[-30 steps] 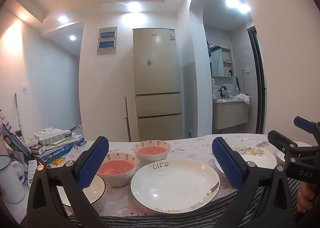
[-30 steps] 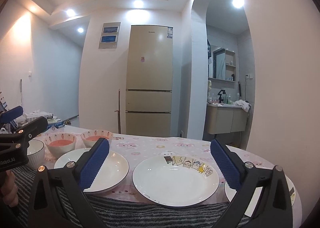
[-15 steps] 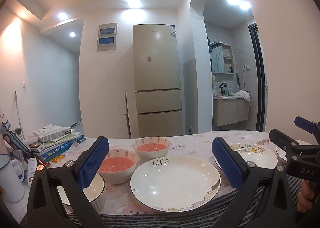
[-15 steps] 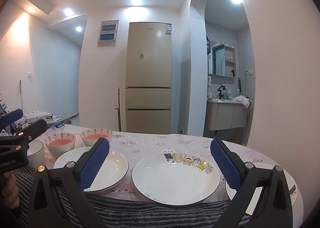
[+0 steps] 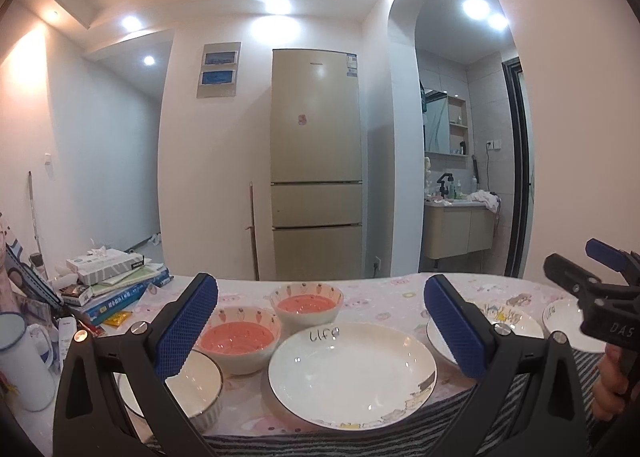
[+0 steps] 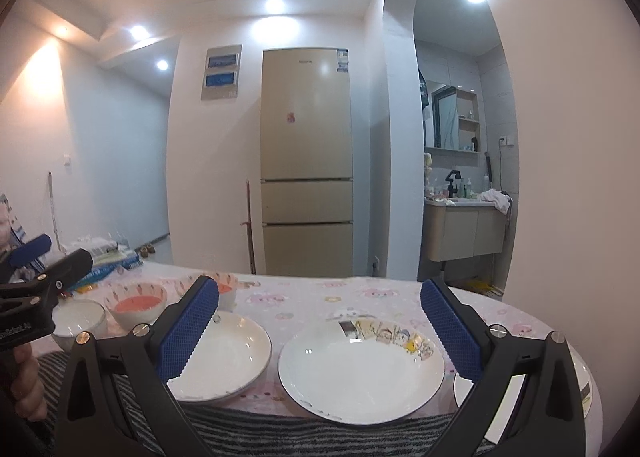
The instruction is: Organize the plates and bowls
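Big beige fridge point(image 5: 316, 161) fills the back wall, and in front of it runs the table point(image 6: 304, 297) under its pink cartoon-print cloth, a striped cloth along the near edge.

On to the crockery. In the left wrist view the plate lettered "Life" point(image 5: 352, 373) sits dead centre between the blue pads. Just beyond it, two carrot-rimmed bowls with pink insides: the nearer pink bowl point(image 5: 238, 339) to the left, the farther pink bowl point(image 5: 306, 303) behind and almost touching it. A white bowl point(image 5: 200, 385) with a dark rim sits at the near left, partly hidden by the finger. In the right wrist view the cartoon-edged plate point(image 6: 362, 371) lies centred, with the "Life" plate to its left and another plate point(image 6: 464, 389) peeking out at the far right, mostly hidden behind the finger — hard to say what pattern it has.

Now the tools. The left gripper point(image 5: 320, 329) is spread wide, nothing between its pads, hovering at the near table edge. The right gripper point(image 6: 320, 327) is likewise wide apart and empty, over the cartoon plate. A stack of books point(image 5: 116, 285) and a white mug point(image 5: 20, 369) sit far left.
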`<state>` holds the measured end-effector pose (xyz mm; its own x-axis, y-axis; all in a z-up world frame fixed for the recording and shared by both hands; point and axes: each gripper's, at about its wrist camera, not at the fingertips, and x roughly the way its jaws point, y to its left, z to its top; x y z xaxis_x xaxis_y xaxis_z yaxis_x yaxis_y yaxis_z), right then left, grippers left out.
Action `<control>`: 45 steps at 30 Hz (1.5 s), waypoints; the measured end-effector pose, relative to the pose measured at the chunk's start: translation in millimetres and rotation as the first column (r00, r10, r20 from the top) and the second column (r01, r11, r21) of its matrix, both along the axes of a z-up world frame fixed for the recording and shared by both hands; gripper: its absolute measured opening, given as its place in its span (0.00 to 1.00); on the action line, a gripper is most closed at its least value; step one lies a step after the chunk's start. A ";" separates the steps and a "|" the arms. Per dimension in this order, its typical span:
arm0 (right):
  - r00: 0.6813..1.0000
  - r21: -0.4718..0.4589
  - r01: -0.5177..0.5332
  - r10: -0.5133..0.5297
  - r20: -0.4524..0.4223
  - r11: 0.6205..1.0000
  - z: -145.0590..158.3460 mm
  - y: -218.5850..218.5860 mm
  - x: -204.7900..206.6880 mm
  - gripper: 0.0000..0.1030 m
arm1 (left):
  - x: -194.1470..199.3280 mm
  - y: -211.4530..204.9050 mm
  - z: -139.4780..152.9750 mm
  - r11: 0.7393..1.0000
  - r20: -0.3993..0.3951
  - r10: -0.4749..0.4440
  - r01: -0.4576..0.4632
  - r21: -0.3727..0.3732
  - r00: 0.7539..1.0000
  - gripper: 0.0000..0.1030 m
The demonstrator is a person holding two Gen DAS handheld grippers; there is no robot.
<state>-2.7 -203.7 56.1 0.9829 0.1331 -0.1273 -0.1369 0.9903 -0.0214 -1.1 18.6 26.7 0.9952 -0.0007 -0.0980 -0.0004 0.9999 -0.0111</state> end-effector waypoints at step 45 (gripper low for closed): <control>0.971 -0.069 0.026 -0.041 -0.234 0.997 -16.6 11.7 44.5 1.00 | 34.3 27.6 -30.2 0.998 -0.346 0.059 -0.054 0.025 0.936 1.00</control>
<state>41.8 -192.0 39.5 0.9281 0.0844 -0.3626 -0.1123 0.9920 -0.0567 33.2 46.2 -3.4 0.8979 0.0586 -0.4363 -0.0580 0.9982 0.0147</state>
